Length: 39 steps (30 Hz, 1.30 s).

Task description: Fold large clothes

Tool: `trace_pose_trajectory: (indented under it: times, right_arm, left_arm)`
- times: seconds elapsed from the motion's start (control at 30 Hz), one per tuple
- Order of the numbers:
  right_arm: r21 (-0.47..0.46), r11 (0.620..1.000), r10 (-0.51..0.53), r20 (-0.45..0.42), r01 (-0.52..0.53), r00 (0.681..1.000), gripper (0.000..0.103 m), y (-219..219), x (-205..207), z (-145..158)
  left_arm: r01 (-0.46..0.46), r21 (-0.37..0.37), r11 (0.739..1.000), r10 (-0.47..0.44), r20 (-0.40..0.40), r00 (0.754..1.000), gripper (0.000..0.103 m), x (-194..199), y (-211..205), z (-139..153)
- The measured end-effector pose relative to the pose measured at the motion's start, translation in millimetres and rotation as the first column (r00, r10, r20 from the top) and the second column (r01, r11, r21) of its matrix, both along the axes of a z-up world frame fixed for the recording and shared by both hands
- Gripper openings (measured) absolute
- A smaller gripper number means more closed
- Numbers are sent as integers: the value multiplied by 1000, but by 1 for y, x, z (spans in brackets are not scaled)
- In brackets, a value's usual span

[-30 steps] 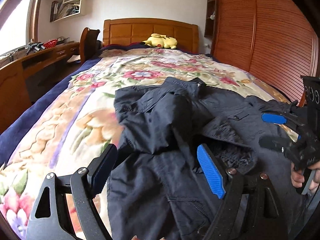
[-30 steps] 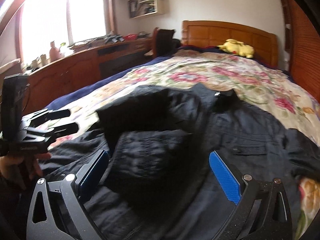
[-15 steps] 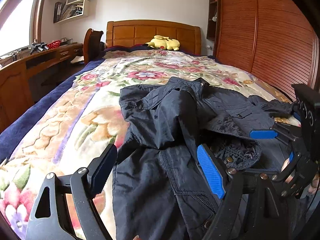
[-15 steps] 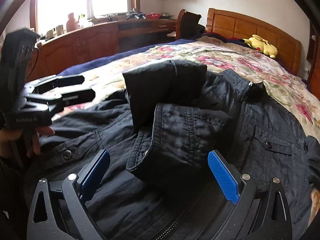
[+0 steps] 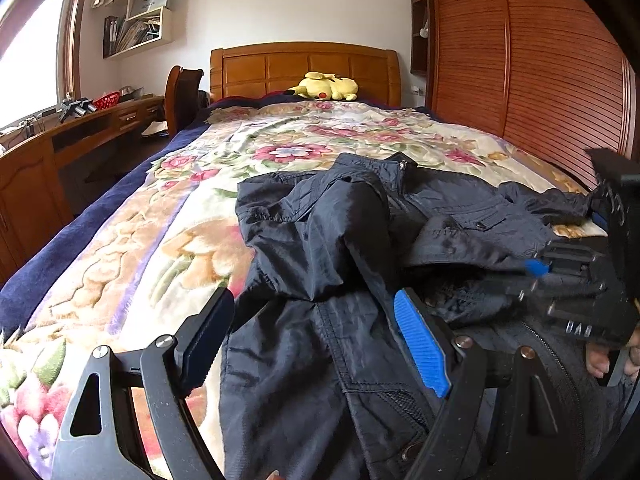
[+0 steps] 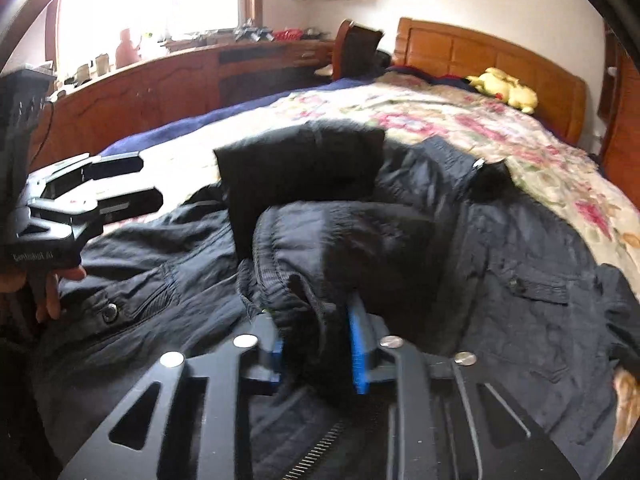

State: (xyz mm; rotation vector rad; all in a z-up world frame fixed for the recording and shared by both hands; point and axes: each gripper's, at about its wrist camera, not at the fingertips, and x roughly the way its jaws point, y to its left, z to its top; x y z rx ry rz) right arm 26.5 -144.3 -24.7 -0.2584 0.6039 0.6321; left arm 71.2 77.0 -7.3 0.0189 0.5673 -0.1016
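Your dark navy jacket [image 5: 332, 264] lies spread across the near end of the floral bedspread [image 5: 168, 248], well short of the wooden headboard [image 5: 304, 66] and the yellow plush toy [image 5: 326, 86] resting against it. The collar with its zipper pull points toward the headboard; the hem and lower pocket are nearest you.

Your right gripper [image 6: 316, 344] is closing on the ribbed cuff [image 6: 296, 280] of a sleeve that has been bunched over the jacket's middle. The blue pads are already pressing the fabric from both sides, so you have the cuff, but the bundle between them looks thick and uneven.

Your left gripper [image 5: 312, 336] stands wide with nothing between its fingers, hovering over the jacket's left edge on the side away from the headboard, where cloth meets bedspread.

From here, watch these risks:

- You may have pinched more than one layer. If the body panel under the cuff is caught too, lifting the sleeve will drag the whole jacket and undo the lay.
- The shell fabric looks slick; a grip on a rounded wad could slip out partway through a pull.
- With the left side unanchored, any sideways pull on the sleeve is likely to slide the jacket across the bedspread rather than fold it.
- The open zipper teeth near your right gripper could snag cloth as you move.
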Motion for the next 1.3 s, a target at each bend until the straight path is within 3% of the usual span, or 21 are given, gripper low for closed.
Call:
trace_pose_trajectory:
  times: [0.17,0.33,0.53,0.63,0.8,0.97,1.03,1.1,1.17,1.3]
  right_arm:
    - [75,991,-113,53,109,992,16,-44,-3,16]
    - [166,957,-251,57,239,966,15,-102,-5,26]
    - [177,927,-342,41,330,939,12,-136,-13,19]
    - [175,920,-362,40,350,931,12,-145,-17,19]
    - [157,917,-377,44,366,925,10,-149,-24,23]
    - [150,935,-335,65,323,940,10,-145,-27,30]
    - [148,937,-331,83,317,940,16,-141,-30,31]
    - [156,943,-308,86,292,948,45,-137,-30,30]
    - [157,952,-277,77,262,958,62,-132,-30,29]
    - [104,974,-208,73,200,975,65,-118,-30,24]
  left_arm:
    - [27,15,1000,-28,27,999,83,-3,-14,6]
    - [57,15,998,-58,37,998,83,-2,-29,11]
    - [57,90,994,-64,69,996,83,-2,-49,18]
    - [53,113,992,-64,92,994,83,-4,-51,25]
    - [44,88,995,-51,73,996,83,0,-42,27]
    - [39,88,995,-46,78,996,83,-5,-34,29]
    - [33,86,996,-40,83,996,83,-6,-31,31]
    - [33,83,996,-40,86,995,83,-8,-29,34]
    - [39,75,996,-45,89,995,83,-10,-27,38]
    - [64,50,997,-69,91,993,83,-13,-30,53]
